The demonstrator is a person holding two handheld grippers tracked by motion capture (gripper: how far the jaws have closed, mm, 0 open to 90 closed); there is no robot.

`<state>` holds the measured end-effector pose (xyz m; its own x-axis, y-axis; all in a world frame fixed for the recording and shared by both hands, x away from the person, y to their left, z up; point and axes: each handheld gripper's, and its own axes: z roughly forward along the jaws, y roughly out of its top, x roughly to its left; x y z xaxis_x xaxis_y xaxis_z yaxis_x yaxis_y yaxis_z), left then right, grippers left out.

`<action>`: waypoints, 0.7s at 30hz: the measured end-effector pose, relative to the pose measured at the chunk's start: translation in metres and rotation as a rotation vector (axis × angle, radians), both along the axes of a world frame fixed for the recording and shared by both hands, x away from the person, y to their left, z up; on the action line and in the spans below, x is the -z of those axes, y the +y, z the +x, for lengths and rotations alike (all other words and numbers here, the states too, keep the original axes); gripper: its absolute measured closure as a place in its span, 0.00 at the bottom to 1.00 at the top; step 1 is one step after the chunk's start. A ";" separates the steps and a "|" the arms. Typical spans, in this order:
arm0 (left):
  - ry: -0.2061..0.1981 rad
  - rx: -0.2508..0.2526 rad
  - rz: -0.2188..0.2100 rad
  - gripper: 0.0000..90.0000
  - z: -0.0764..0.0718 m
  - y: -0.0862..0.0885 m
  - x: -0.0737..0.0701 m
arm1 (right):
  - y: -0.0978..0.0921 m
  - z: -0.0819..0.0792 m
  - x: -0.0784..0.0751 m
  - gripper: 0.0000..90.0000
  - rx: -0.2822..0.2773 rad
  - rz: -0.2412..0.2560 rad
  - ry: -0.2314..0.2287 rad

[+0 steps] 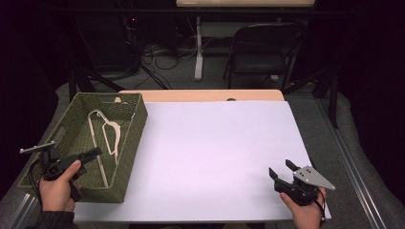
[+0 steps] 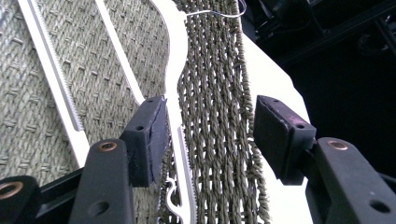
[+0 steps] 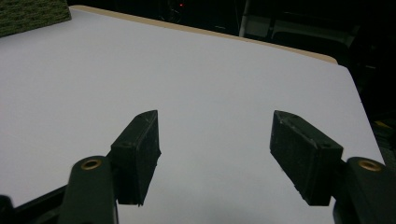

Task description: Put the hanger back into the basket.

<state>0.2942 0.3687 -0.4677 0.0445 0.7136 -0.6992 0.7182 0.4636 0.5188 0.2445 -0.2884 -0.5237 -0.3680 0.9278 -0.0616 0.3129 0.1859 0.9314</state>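
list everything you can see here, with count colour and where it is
basket: 1, green woven, left side of the table
hanger: 1, white, lying inside the basket
table: 1, white top with a wooden strip along the far edge, centre
folding chair: 1, black, on the floor beyond the table
cables: a tangle, dark, on the floor behind the table
left gripper: 1, black, open, jaws straddling the basket's wall with the hanger beside one jaw
right gripper: 1, black, open, above the bare near right of the table
hands: 2, one on each gripper, bottom edge
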 end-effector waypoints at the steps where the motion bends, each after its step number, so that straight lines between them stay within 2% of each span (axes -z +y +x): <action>1: 0.001 0.006 0.010 0.49 0.000 0.000 0.000 | 0.000 0.000 0.000 0.37 0.001 -0.001 -0.004; 4: -0.007 0.002 0.078 0.48 -0.001 -0.001 -0.005 | 0.001 0.001 0.000 0.37 0.002 0.003 -0.012; 8: -0.015 0.024 0.118 0.48 -0.001 -0.002 -0.009 | 0.002 0.001 0.001 0.37 0.000 0.002 -0.009; 11: -0.028 0.030 0.170 0.47 0.000 -0.004 -0.013 | 0.002 0.001 0.001 0.37 0.002 0.002 -0.009; 16: -0.064 0.053 0.286 0.46 0.000 -0.012 -0.023 | 0.000 0.000 0.000 0.37 0.005 0.002 -0.001; 21: -0.106 0.108 0.413 0.46 0.000 -0.026 -0.037 | 0.001 0.001 0.000 0.37 0.003 0.003 -0.002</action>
<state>0.2943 0.3431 -0.4305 0.1899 0.9196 -0.3440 0.6842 0.1273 0.7181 0.2451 -0.2875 -0.5241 -0.3653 0.9290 -0.0598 0.3114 0.1824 0.9326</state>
